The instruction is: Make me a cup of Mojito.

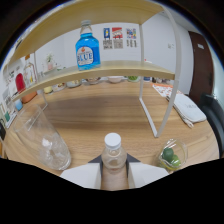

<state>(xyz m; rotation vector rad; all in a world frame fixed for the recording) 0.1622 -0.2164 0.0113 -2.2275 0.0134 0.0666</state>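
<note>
A clear plastic bottle with a white screw cap (113, 150) stands upright between my two pale fingers (82, 175), which are clamped against its sides at the near edge of the light wooden tabletop (100, 117). Just beside my gripper (114, 172) on one side, a tall clear drinking glass (42, 142) rests on the wood, leaning in the wide-angle view; on the other side sits a small clear glass cup holding green lime pieces (171, 155). Beyond them rises a white metal leg (148, 112) of a two-tier wooden shelf (115, 70), on whose lower board a bottle of bright blue liquid labelled "BLUE" (87, 47) stands upright. Small bowls and other items, too small to identify, line the table under the shelf. A white folded object (189, 107) lies further off near the table's far side, with posters (119, 37) on the white wall behind
</note>
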